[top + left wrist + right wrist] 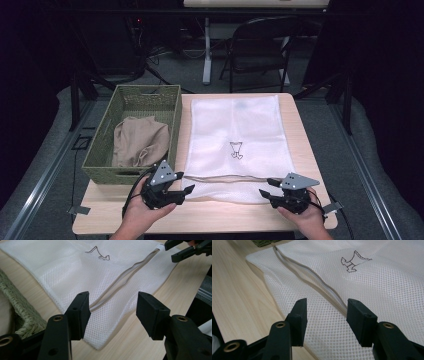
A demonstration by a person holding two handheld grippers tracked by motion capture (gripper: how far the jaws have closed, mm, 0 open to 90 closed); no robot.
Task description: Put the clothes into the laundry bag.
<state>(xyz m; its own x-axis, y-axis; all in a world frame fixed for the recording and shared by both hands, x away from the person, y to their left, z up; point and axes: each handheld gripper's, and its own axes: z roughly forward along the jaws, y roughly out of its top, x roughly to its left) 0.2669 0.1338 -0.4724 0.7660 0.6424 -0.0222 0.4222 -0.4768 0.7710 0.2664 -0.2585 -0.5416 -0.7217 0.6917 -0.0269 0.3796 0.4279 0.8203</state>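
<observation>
The left gripper [112, 312] has its fingers [80, 312] spread wide apart, holding nothing, poised just above the near left corner of a white mesh laundry bag [75, 272]; the bag's zipper [120, 282] runs away between them. In the high view this left gripper [186, 190] sits at the bag's near left corner, held by the person's left hand [142, 212]. The right gripper [325, 317] likewise has its fingers [298, 317] parted and empty, hovering over the mesh near the zipper [312, 277]; from above, the right gripper [267, 187] is at the bag's near right corner, in the right hand [307, 215].

The mesh laundry bag [235, 135] lies flat on the wooden tabletop [200, 220], its zippered end toward the person, with a small dark emblem [236, 150] (an outline drawing) near its middle. Just beside it on the left stands a green woven basket [100, 150] holding a crumpled beige garment [137, 140]. Beyond the tabletop, a dark folding chair [260, 47] stands on the floor.
</observation>
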